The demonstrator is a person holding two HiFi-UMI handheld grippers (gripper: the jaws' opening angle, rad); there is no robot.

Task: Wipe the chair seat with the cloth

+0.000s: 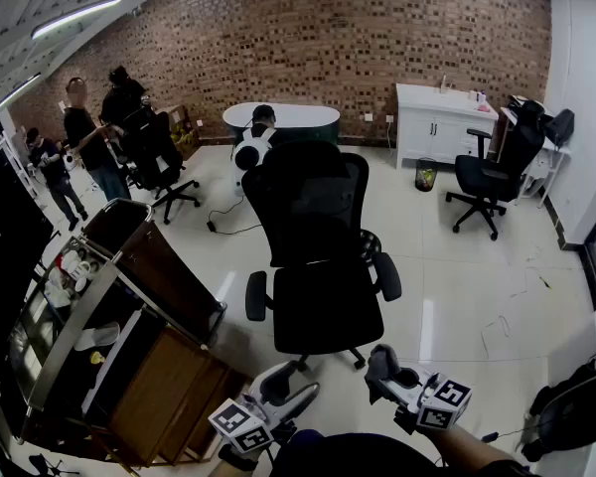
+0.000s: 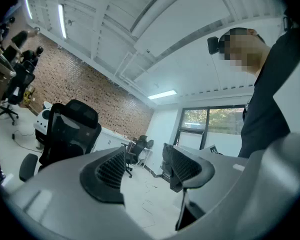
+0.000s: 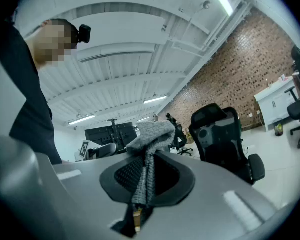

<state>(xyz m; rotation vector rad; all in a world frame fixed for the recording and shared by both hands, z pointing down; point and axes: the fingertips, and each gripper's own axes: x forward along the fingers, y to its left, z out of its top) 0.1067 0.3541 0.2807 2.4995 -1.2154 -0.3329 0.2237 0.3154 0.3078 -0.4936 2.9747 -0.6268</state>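
While both grippers hang low at the bottom of the head view, the chair seat (image 1: 326, 306) lies straight ahead of them and lower, its front edge toward the person and the backrest (image 1: 313, 202) beyond. The right gripper (image 1: 385, 364) sits slightly nearer that edge than the left gripper (image 1: 296, 386), with only bare floor between. An armrest (image 1: 387, 278) flanks the seat on each side and would likely limit sideways strokes. A wooden cart (image 1: 149, 306) stands near the chair's left, while other office chairs (image 1: 492, 172) are well apart.

From the left gripper view, the jaws stand apart with nothing between them. They are tilted up toward the ceiling, and the chair (image 2: 65, 134) shows low at the left.

From the right gripper view, the jaws are clamped on the grey cloth (image 3: 152, 134), which bunches above the pads and trails down between them. The chair stands off to the right, so this gripper probably has to swing forward and down.
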